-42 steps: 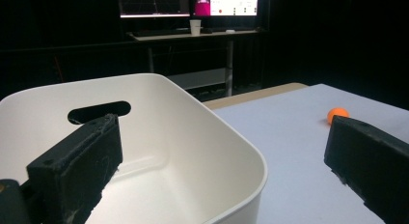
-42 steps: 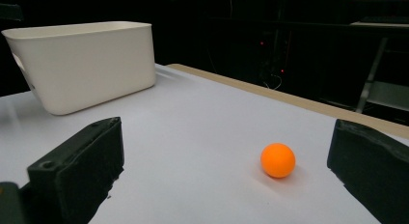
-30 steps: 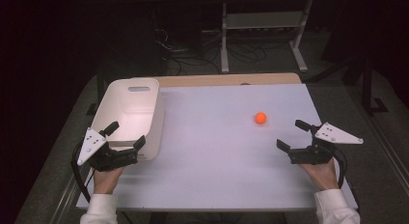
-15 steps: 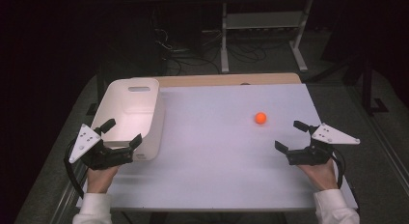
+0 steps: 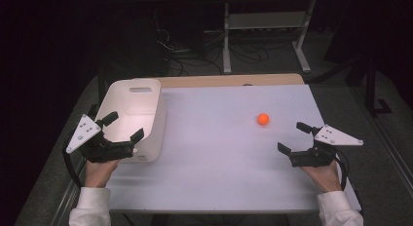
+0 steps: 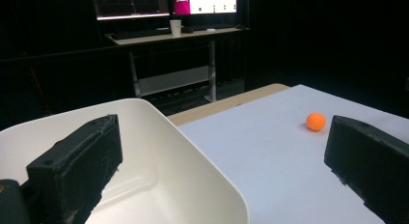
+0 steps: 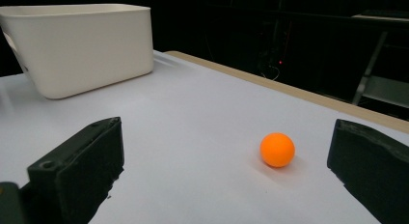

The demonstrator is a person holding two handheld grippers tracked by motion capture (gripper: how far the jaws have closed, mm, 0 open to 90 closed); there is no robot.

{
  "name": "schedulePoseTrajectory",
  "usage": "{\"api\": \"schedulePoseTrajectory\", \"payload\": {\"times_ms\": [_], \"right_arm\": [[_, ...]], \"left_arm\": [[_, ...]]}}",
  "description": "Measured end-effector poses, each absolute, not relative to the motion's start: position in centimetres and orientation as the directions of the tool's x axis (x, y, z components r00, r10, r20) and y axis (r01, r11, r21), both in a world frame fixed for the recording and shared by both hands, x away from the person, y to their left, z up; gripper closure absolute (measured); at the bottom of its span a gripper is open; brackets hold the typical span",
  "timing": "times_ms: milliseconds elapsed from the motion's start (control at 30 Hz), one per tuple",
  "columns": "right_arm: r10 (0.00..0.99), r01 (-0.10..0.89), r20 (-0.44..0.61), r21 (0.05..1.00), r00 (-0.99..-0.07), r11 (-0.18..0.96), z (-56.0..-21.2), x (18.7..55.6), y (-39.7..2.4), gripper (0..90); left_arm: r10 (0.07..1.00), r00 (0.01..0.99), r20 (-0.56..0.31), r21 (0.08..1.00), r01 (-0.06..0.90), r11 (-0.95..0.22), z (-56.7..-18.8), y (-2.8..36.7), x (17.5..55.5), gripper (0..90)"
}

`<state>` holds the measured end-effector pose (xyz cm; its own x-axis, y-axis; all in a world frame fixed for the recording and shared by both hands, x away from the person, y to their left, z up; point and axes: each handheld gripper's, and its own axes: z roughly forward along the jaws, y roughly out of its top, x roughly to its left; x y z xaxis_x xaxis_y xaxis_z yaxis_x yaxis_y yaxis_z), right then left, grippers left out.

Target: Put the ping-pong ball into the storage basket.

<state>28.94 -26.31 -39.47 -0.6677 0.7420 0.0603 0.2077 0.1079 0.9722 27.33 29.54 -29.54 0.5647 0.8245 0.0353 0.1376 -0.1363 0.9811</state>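
An orange ball (image 5: 263, 119) lies on the white table (image 5: 219, 177), right of centre. A white bin (image 5: 158, 123) stands at the table's left side and looks empty inside. My left gripper (image 5: 124, 126) is open at the bin's near corner, one jaw over the bin and the other over the table. In the left gripper view, the left gripper (image 6: 226, 151) looks across the bin (image 6: 193, 151) toward the far-off ball (image 6: 316, 121). My right gripper (image 5: 292, 137) is open just short of the ball, to its near right. In the right gripper view, the ball (image 7: 277, 149) lies a little ahead of the open right gripper (image 7: 226, 151), with the bin (image 7: 87, 45) at far left.
A wooden strip (image 5: 229, 81) runs along the table's far edge. Behind it stands a metal desk frame (image 5: 263, 26) with cables on the dark floor. A desk with monitors and a cup (image 6: 175, 27) stands in the background of the left gripper view.
My left gripper has shifted slightly left at the bin's near corner. The right gripper has crept a little left toward the ball. The ball and bin have stayed put.
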Motion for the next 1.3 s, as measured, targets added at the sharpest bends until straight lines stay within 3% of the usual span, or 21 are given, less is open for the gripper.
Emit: {"api": "schedulePoseTrajectory", "payload": {"times_ms": [1300], "right_arm": [[0.734, 0.211, 0.060, 0.971, -0.676, 0.115, -39.6, 29.1, -26.3, 0.0]], "left_arm": [[0.732, 0.679, 0.061, 0.940, 0.207, -0.271, -27.5, 26.5, 31.0, 0.0]]}}
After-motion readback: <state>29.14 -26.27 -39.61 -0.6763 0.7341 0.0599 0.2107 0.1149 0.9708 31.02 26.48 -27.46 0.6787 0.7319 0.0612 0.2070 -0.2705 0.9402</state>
